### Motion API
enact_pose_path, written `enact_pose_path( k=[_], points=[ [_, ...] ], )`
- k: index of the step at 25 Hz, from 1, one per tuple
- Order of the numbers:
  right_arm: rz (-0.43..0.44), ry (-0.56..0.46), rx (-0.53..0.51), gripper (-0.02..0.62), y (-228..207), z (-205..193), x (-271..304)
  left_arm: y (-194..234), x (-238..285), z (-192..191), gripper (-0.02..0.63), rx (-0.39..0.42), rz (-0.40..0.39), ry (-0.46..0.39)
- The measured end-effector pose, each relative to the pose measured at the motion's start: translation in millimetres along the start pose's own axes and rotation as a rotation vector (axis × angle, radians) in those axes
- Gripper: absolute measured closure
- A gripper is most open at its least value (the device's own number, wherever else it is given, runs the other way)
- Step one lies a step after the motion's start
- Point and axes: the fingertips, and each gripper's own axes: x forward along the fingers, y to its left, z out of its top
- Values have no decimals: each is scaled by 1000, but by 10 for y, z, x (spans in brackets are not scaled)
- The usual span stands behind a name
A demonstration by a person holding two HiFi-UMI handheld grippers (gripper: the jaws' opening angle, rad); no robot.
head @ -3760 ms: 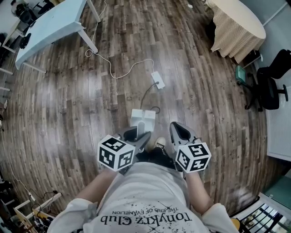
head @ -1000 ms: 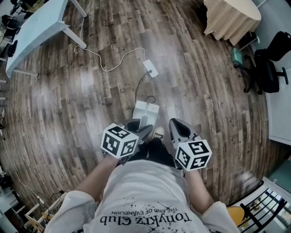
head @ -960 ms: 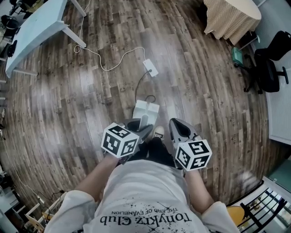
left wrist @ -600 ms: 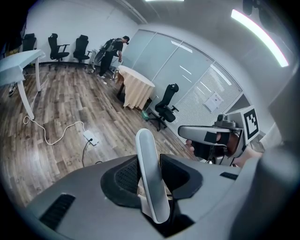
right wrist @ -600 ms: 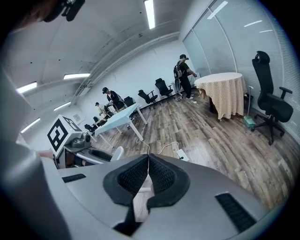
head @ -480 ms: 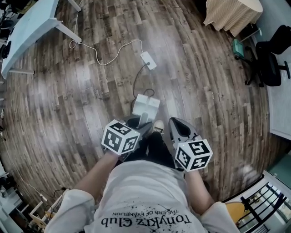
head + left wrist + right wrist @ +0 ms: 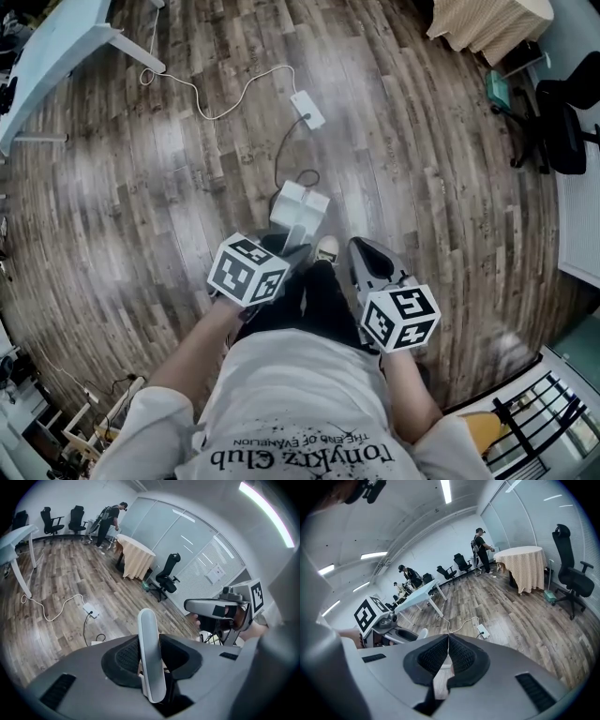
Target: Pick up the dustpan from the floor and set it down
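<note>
A white dustpan (image 7: 301,204) points away from me over the wood floor, just ahead of my shoe (image 7: 326,247). Its pale handle (image 7: 151,654) stands upright between the jaws of my left gripper (image 7: 290,251), which are closing, with the pads pressed on it. Whether the pan touches the floor I cannot tell. My right gripper (image 7: 360,249) hangs beside it on the right, shut, its pads (image 7: 448,641) together with nothing between them. Each gripper view shows the other gripper off to its side.
A white power strip (image 7: 307,110) with a trailing cable lies on the floor beyond the dustpan. A light blue table (image 7: 52,52) stands far left, a cloth-covered round table (image 7: 492,23) far right, and a black office chair (image 7: 565,122) beside it. People stand at the room's back.
Both grippers have sunk a little toward the floor, and the left still holds the dustpan. The floor has slid upward in the head view.
</note>
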Motion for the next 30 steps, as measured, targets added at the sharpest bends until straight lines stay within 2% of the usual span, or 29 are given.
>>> enact_pose_path(
  k=[7, 14, 22, 30],
  points=[
    [-5, 1, 16, 569, -78, -14, 25, 73, 120, -90, 482, 14, 11, 53],
    [-17, 9, 36, 569, -153, -40, 49, 168, 258, -147, 482, 65, 26, 133],
    [-19, 16, 51, 569, -202, -97, 62, 240, 415, -41, 482, 57, 30, 122],
    [-20, 17, 57, 569, -204, -120, 74, 360, 503, 109, 482, 48, 59, 74]
  ],
)
